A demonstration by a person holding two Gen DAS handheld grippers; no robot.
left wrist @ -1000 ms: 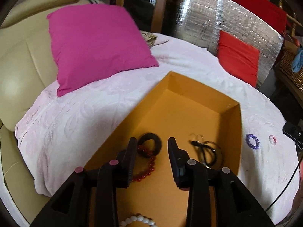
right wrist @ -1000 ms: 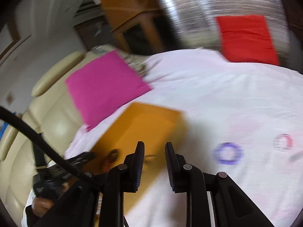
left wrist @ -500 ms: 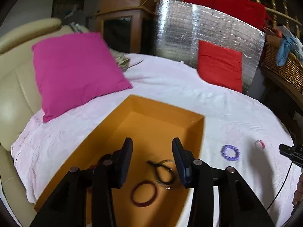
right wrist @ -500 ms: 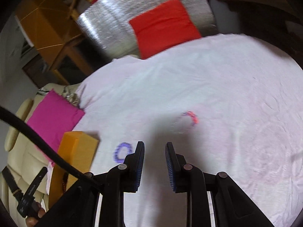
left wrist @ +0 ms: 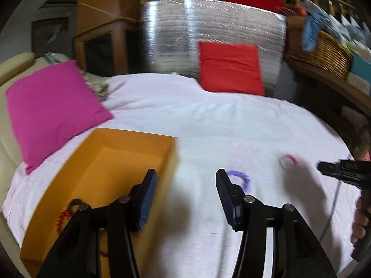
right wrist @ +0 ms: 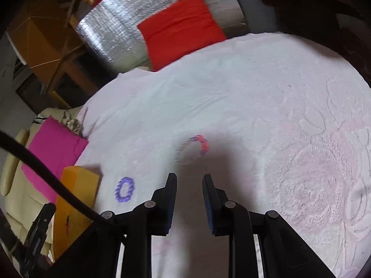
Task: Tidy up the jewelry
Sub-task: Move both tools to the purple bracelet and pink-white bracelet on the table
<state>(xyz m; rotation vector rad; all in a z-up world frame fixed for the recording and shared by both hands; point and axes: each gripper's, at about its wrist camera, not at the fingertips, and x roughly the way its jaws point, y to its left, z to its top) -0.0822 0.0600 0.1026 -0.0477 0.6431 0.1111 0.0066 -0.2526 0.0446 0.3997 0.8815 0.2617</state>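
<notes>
An orange box (left wrist: 116, 162) sits on the pale pink bedspread at left, with a red bead bracelet (left wrist: 62, 217) inside it. A purple bead bracelet (left wrist: 242, 178) lies on the cloth just right of the box, partly behind my left gripper's right finger. My left gripper (left wrist: 185, 176) hovers between box and purple bracelet, its jaws opening with nothing between them. Farther right lies a red-and-clear bracelet (left wrist: 287, 161). In the right wrist view that bracelet (right wrist: 193, 149) lies just ahead of my right gripper (right wrist: 189, 180), whose jaws stand narrowly apart and empty. The purple bracelet (right wrist: 125, 190) and the box (right wrist: 76, 199) lie to its left.
A magenta pillow (left wrist: 51, 108) lies behind the box and a red cushion (left wrist: 229, 69) leans on a silver foil panel (left wrist: 208, 34) at the back. A wicker basket (left wrist: 320, 48) stands on a ledge at right. A person's hand (left wrist: 360, 217) holds the right gripper.
My left gripper swung right, from over the box's inside to the cloth beside the purple bracelet, and its jaws widened. My right gripper swung from the box toward the red-and-clear bracelet and came lower.
</notes>
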